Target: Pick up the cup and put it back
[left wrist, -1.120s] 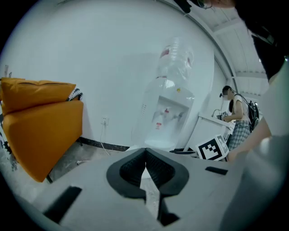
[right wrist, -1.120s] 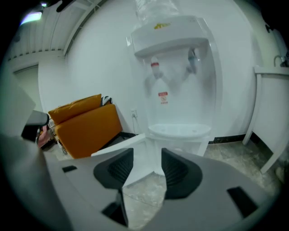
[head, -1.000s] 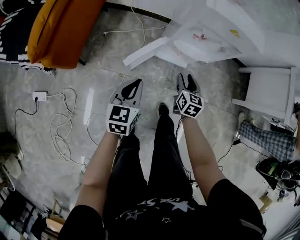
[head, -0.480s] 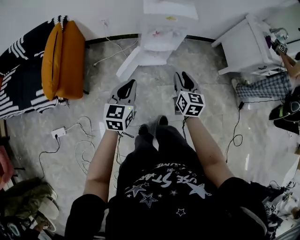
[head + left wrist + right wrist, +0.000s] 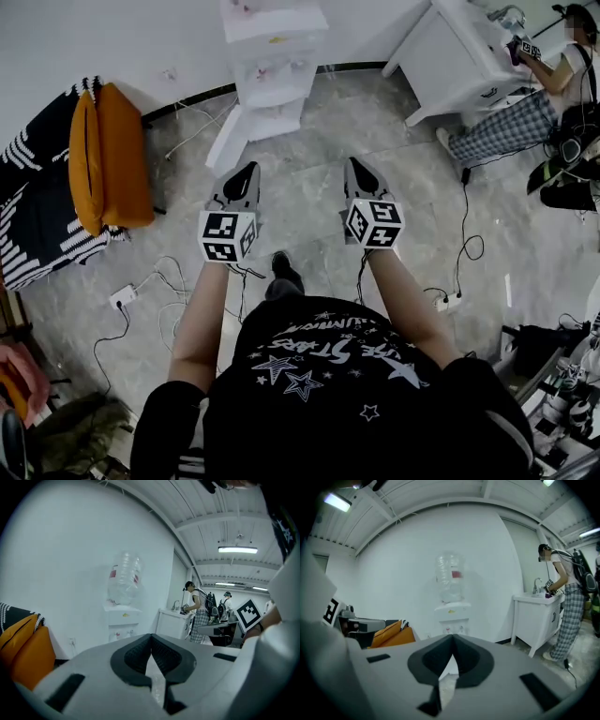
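No cup shows in any view. I hold both grippers side by side at about waist height, pointing toward a white water dispenser (image 5: 272, 56) against the wall. My left gripper (image 5: 246, 171) is shut, its dark pads meeting at the tip (image 5: 151, 637) with nothing between them. My right gripper (image 5: 354, 165) has just been closing and its jaws now meet (image 5: 453, 638), also empty. The dispenser (image 5: 451, 611) with its clear bottle (image 5: 124, 576) stands straight ahead in both gripper views.
An orange cushion (image 5: 112, 155) leans on striped bedding at the left. At the right stands a white sink cabinet (image 5: 450, 61) with a person in checked trousers (image 5: 525, 122) beside it. White boards (image 5: 230, 136) lean by the dispenser. Cables and a power strip (image 5: 122, 297) lie on the floor.
Both grippers have risen and the head view has swung up toward the dispenser and wall. The right gripper's jaws, apart a second ago, have come together empty.
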A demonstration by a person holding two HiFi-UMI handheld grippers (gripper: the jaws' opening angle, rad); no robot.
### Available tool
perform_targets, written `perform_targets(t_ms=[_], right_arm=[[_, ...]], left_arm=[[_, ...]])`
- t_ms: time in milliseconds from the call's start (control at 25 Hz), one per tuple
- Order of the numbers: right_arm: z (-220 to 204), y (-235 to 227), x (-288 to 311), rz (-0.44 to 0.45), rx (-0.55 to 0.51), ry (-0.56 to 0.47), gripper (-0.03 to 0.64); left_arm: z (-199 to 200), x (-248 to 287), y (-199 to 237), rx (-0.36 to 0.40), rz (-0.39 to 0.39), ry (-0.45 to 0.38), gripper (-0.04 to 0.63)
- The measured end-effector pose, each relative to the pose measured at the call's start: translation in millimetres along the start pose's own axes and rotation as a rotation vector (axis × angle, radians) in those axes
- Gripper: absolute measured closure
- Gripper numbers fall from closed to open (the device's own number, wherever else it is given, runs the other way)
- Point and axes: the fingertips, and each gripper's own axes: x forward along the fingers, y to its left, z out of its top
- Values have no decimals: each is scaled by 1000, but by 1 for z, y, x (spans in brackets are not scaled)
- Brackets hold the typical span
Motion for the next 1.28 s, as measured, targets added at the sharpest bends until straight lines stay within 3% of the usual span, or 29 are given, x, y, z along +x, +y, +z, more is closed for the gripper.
perform_targets(t_ms=[200, 320, 680, 920, 1280], right_arm=[[-9, -29, -47, -15, 30, 15, 611], [-13, -43, -77, -7, 35, 12, 612], [-17, -51, -159, 60, 56, -76, 612], [-33, -46, -223, 85, 54, -100, 612], [-83, -15, -301, 224, -11, -42, 612]], left_arm=[[-1, 1, -43, 39, 3, 6, 586], [-1, -4, -70, 13, 11, 6, 586], [-7, -40, -147, 29, 12, 0, 586], [-25, -82, -197, 38, 2, -1, 586], [-47, -152, -255, 25, 64, -8, 586]])
